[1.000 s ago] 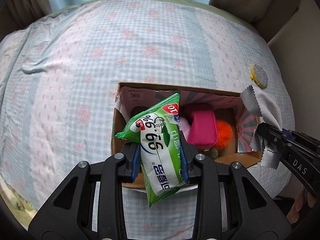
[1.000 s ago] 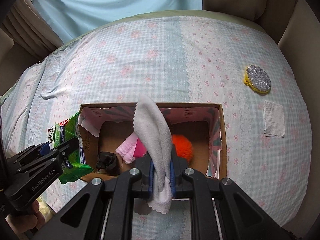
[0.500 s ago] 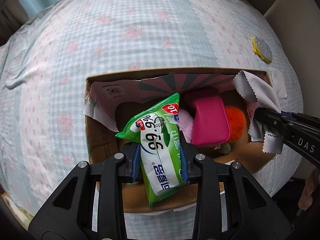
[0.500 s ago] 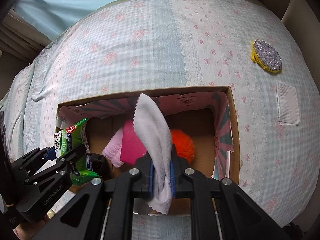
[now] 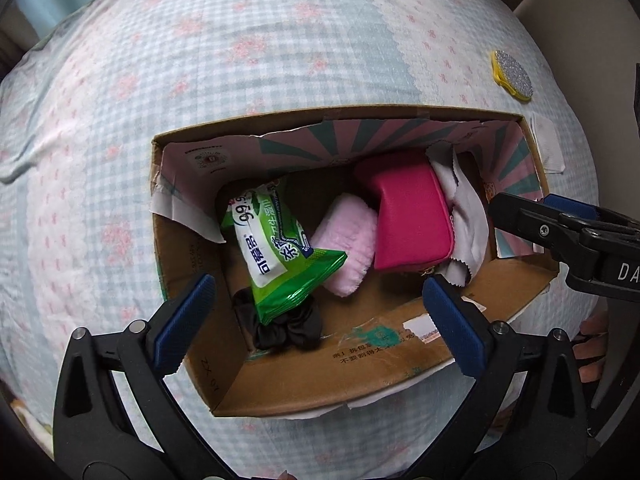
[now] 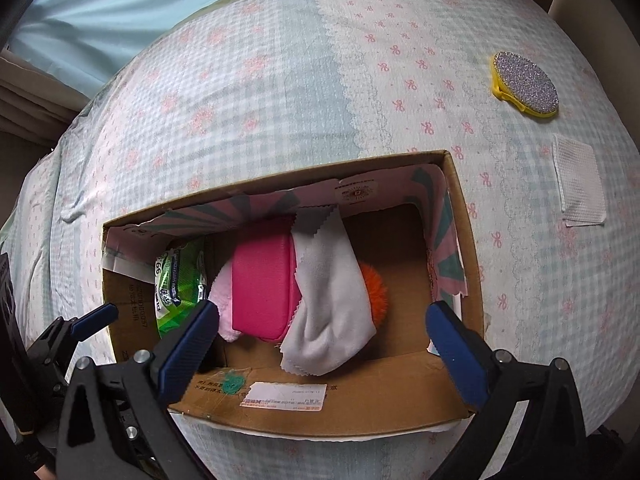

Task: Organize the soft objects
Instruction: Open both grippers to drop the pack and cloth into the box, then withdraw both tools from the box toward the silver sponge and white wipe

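Note:
An open cardboard box (image 5: 304, 376) (image 6: 360, 408) lies on the bed. In it lie a green wipes pack (image 5: 280, 252) (image 6: 178, 280), a pale pink fluffy pad (image 5: 352, 248), a magenta pouch (image 5: 412, 216) (image 6: 264, 284), a grey cloth (image 5: 466, 216) (image 6: 332, 300), an orange pom-pom (image 6: 374, 292) and a black scrunchie (image 5: 288, 328). My left gripper (image 5: 316, 320) is open and empty above the box's near left. My right gripper (image 6: 324, 344) is open and empty above the box's near wall; it also shows in the left wrist view (image 5: 560, 232).
A round glittery sponge with a yellow rim (image 6: 526, 84) (image 5: 514, 76) and a white mesh square (image 6: 578, 180) (image 5: 546, 148) lie on the checked bedsheet to the right of the box. A blue curtain (image 6: 120, 4) hangs behind the bed.
My left gripper opened and the wipes pack dropped into the box. My right gripper opened and the grey cloth fell onto the magenta pouch and the pom-pom.

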The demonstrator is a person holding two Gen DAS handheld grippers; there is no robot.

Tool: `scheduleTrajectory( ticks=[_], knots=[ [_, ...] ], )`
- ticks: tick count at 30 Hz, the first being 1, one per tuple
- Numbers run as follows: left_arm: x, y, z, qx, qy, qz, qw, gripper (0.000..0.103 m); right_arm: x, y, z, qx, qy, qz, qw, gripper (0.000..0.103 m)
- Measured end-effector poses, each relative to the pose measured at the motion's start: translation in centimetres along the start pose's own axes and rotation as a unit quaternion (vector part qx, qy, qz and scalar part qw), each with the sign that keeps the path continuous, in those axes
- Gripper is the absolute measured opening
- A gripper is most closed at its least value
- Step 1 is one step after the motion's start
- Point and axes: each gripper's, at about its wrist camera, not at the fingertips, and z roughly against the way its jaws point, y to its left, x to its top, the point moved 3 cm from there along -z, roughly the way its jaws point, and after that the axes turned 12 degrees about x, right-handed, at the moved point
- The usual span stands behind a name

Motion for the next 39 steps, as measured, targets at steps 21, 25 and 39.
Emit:
scheduleTrajectory(
  ticks=[21,25,39],
  knots=[
    [-3.3,1.1,16.1,0.021,-0.135,0.054,0.9892,0.103,-4.5,5.0,15.4,-0.013,-0.124,0.091,0.988,0.103],
    [-4.4,1.4,20.1,0.027,-0.166,0.068,0.9835,0.103,-6.1,5.8,19.5,-0.021,-0.158,0.11,0.981,0.103],
    [-1.6,-3.5,29.0,0.003,-0.267,0.038,0.9628,0.103,-8.4,1.6,29.0,-0.068,-0.259,0.092,0.959,0.103]
  ],
)
